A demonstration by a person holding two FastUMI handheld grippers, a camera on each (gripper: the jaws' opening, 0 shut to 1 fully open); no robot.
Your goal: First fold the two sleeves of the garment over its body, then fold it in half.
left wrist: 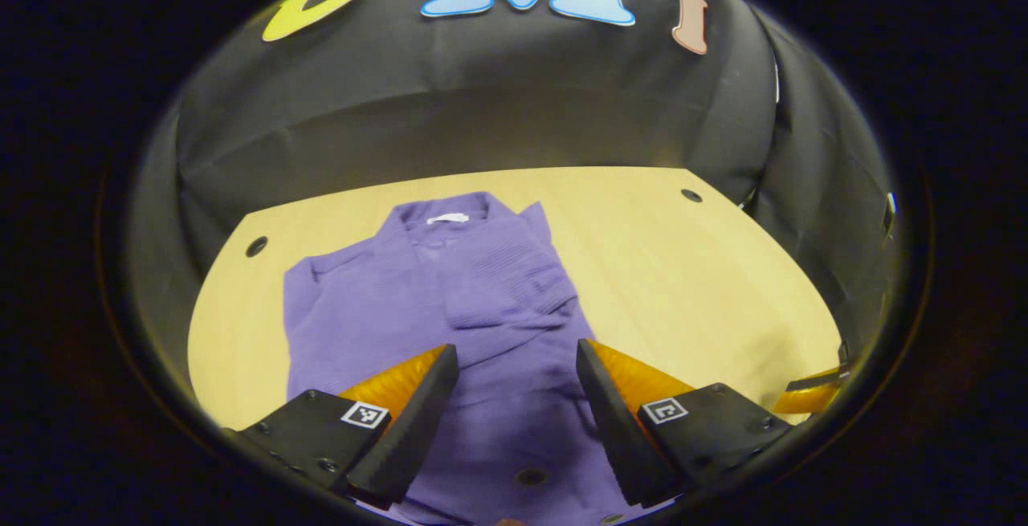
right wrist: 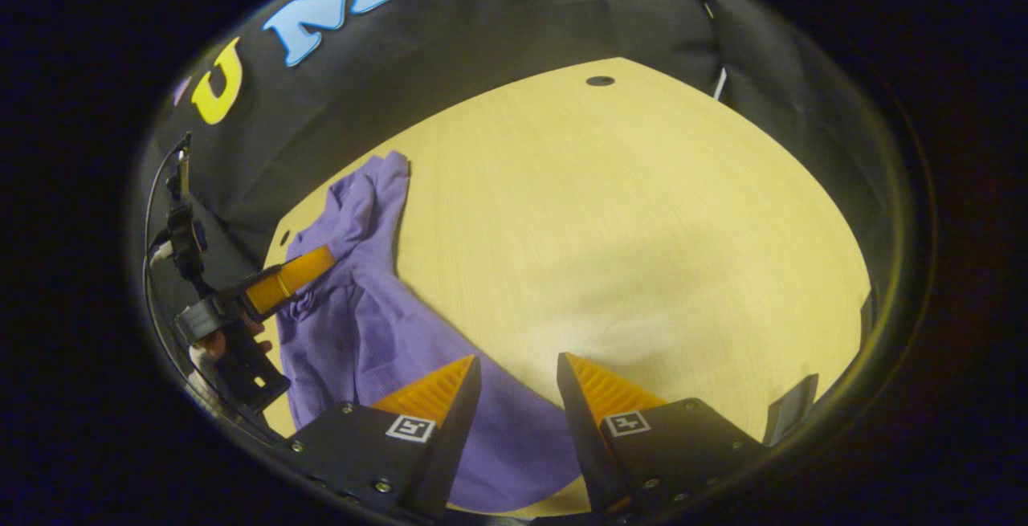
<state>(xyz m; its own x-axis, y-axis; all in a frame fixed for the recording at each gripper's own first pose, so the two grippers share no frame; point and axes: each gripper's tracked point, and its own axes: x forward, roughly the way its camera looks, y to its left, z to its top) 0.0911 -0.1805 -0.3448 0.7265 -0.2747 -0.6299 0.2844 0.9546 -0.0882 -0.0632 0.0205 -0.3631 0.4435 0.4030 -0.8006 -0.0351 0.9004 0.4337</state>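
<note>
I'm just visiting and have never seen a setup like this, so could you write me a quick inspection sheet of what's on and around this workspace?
Surface: pale wooden table with small dark round holes near its far corners.
Job's things: purple garment lying flat, collar toward the far wall, one sleeve already folded across its body.
Clutter: nothing seen.
Grippers: left gripper open above the garment's lower part, holding nothing; right gripper open over the garment's hem edge and bare table, holding nothing.
Cables: thin cables run up behind the left gripper in the right gripper view.
Surroundings: black cloth wall around the table.
</note>
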